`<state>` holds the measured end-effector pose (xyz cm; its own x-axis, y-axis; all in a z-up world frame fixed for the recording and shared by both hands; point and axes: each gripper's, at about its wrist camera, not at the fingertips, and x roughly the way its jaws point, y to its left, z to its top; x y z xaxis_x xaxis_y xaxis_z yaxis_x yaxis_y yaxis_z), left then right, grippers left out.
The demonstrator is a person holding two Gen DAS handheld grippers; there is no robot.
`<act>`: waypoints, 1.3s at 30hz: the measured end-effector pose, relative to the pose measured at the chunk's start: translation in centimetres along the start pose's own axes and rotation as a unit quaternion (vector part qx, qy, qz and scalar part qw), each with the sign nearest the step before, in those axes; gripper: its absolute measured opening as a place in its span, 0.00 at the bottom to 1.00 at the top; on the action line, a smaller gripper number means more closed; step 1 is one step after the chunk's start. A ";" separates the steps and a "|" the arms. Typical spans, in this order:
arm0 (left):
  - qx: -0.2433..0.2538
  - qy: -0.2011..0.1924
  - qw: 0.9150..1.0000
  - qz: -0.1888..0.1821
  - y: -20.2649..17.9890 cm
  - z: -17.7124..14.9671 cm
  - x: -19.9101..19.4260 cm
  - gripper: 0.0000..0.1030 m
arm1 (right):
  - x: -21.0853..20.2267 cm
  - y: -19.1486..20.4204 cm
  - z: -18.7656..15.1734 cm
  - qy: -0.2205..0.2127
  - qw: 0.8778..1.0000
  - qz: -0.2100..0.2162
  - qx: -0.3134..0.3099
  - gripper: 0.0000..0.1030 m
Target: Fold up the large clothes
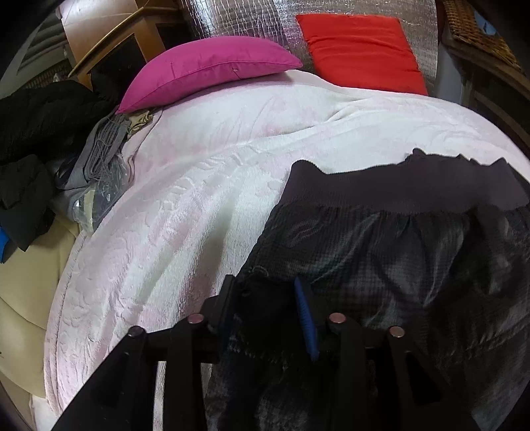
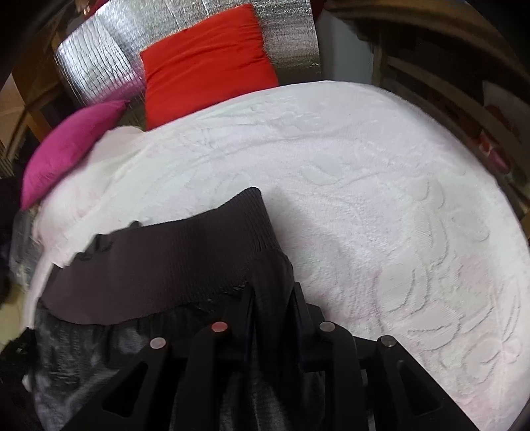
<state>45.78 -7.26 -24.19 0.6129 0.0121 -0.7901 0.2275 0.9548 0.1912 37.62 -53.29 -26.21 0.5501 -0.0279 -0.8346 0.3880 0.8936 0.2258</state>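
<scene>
A dark grey checked garment with a wide ribbed waistband lies spread on the pale pink blanket of the bed. My left gripper stands over its left edge. A loose dark bunch of the cloth sits between the jaws, and the blue pad shows bare, so the gripper is open. In the right wrist view the waistband runs off to the left. My right gripper is narrow, and a ridge of the garment's right edge is pinched between its fingers.
A magenta cushion and a red cushion lie at the head of the bed against silver foil. A heap of black and grey clothes sits off the left side. The blanket stretches right of the garment. Wooden furniture stands at the right.
</scene>
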 end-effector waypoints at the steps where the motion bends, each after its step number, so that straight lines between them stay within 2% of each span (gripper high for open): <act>1: -0.007 0.000 1.000 -0.011 0.3 0.3 -0.1 0.52 | -0.1 -0.2 0.1 0.003 1.000 0.006 0.008 0.27; 2: -0.017 -0.001 1.000 -0.019 0.5 0.6 -0.2 0.64 | -0.2 -0.4 0.2 0.004 1.000 0.014 0.015 0.33; 3: -0.030 -0.005 0.999 -0.027 0.9 1.0 -0.4 0.69 | -0.4 -0.6 0.2 0.004 0.999 0.025 0.022 0.50; 5: -0.040 -0.012 0.998 -0.042 1.2 1.7 -0.6 0.71 | -0.9 -0.8 0.3 -0.007 0.998 0.052 0.036 0.79; 7: -0.041 -0.015 0.998 -0.050 1.4 2.6 -0.5 0.74 | -1.8 -0.9 0.6 -0.036 0.996 0.073 0.046 0.79; 9: -0.044 -0.012 0.997 -0.056 1.7 3.8 0.3 0.79 | -2.0 -0.8 0.9 -0.045 0.994 0.084 0.048 0.79; 12: -0.067 0.013 0.994 -0.082 2.3 4.4 2.1 0.79 | -1.4 -0.7 1.3 -0.039 0.995 0.070 0.052 0.79; 16: -0.099 0.059 0.986 -0.119 2.4 4.4 5.4 0.79 | 0.2 -0.5 1.7 -0.032 0.997 0.044 0.049 0.79; 17: -0.104 0.058 0.985 -0.128 2.4 4.4 5.6 0.79 | 0.6 -0.4 1.8 -0.027 0.998 0.044 0.047 0.79; 19: -0.112 0.051 0.982 -0.146 2.5 4.5 5.7 0.69 | 1.3 0.4 1.6 -0.017 0.999 0.041 0.031 0.71; 20: -0.116 0.049 0.978 -0.164 2.4 4.6 5.8 0.54 | 1.4 0.7 1.3 -0.018 0.999 0.037 0.018 0.59; 21: -0.122 0.051 0.976 -0.174 2.3 4.6 6.0 0.50 | 1.4 1.1 1.3 -0.019 1.000 0.022 0.008 0.52; 22: -0.121 0.049 0.977 -0.167 2.3 4.6 6.1 0.48 | 1.4 1.7 1.1 -0.023 1.000 0.002 -0.005 0.46; 23: -0.116 0.046 0.979 -0.161 2.1 4.5 6.0 0.44 | 1.4 2.0 1.0 -0.027 0.999 -0.010 -0.014 0.35; 24: -0.112 0.042 0.981 -0.153 1.8 4.4 5.9 0.38 | 1.2 2.2 0.9 -0.032 0.999 -0.020 -0.017 0.30; 27: -0.114 0.023 0.983 -0.144 1.9 4.6 5.1 0.29 | 0.2 2.1 0.9 -0.052 0.998 -0.027 -0.020 0.23; 31: -0.118 -0.027 0.985 -0.126 2.1 5.2 2.9 0.26 | -1.8 2.8 0.9 -0.101 0.993 -0.049 -0.036 0.22; 33: -0.116 -0.049 0.987 -0.102 1.8 5.5 2.3 0.26 | -2.4 3.1 0.8 -0.117 0.991 -0.059 -0.037 0.21; 35: -0.120 -0.045 0.988 -0.087 1.5 5.5 3.0 0.26 | -1.9 2.9 0.8 -0.118 0.990 -0.067 -0.032 0.21; 39: -0.124 -0.003 0.989 -0.075 1.0 4.9 5.5 0.26 | 0.1 1.2 0.9 -0.079 0.995 -0.054 0.007 0.21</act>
<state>53.11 -7.68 -25.49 0.5913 -0.1359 -0.7949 0.1243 0.9893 -0.0767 38.81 -52.63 -25.53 0.6139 -0.1956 -0.7647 0.4615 0.8749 0.1467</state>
